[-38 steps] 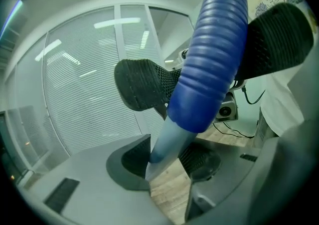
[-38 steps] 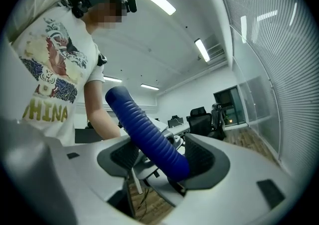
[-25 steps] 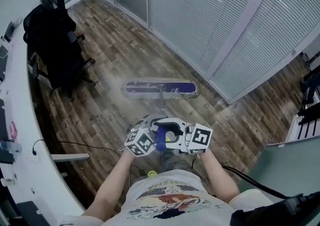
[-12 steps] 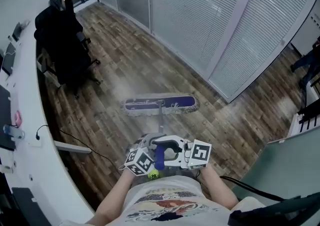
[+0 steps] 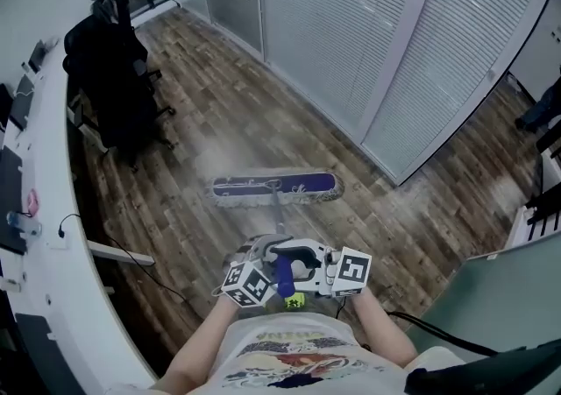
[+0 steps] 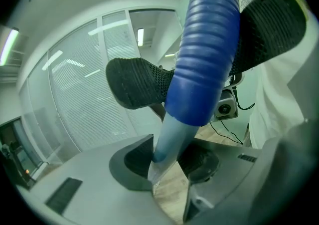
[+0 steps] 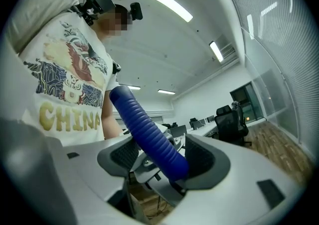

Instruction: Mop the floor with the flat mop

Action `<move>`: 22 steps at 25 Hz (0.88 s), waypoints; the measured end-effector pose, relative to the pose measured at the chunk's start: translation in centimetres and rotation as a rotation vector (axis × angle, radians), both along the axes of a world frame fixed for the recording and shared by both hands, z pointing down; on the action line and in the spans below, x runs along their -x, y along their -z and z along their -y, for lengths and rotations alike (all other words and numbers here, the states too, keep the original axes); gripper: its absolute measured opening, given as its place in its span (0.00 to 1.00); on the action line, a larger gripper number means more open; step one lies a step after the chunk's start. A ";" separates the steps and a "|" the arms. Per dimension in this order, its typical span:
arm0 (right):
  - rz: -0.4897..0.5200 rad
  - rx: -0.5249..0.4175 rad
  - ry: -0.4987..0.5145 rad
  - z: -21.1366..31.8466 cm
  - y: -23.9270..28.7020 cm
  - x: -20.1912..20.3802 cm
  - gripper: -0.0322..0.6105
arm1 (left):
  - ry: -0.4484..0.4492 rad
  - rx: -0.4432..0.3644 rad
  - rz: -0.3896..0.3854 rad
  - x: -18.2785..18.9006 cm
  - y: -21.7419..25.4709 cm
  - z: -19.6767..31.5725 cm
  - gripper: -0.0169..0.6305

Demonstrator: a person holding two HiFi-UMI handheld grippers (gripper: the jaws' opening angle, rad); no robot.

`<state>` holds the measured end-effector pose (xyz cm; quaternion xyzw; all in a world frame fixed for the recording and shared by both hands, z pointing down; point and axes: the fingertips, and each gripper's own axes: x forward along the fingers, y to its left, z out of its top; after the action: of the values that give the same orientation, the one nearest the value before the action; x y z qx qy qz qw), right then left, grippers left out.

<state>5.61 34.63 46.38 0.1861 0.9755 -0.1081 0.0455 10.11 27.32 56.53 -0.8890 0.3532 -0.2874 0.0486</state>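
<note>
The flat mop's head lies flat on the wood-plank floor, its long side running left to right and a pale fringe showing round its purple top. From the middle of the mop head a pale handle rises toward the person, who stands just on the near side of the mop head. The handle ends in a blue ribbed grip.

Both tongs clamp that handle, close together, well above the mop head. The left tongs are closed on the pale shaft just where the blue grip ends, and a dark pad presses on each side. They stand part-way apart, only as wide as the shaft. The right tongs are closed on the blue grip itself, which runs up slantwise between their two meshed pads. In the head view the marker cubes of the two tongs sit side by side, on the near side of the mop head.

Beyond the mop head and well to its left stands a black office chair. Further left of the mop head curves a white surface. A glass wall with blinds runs behind the mop head and off to its right.
</note>
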 end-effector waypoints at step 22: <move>0.004 -0.029 0.142 14.6 -2.1 3.2 0.47 | 0.127 -0.011 -0.001 4.2 -2.0 15.3 0.21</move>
<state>2.37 20.04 48.47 0.2558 0.9612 -0.0965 0.0371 5.90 11.98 58.57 -0.8646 0.4105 -0.2875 0.0347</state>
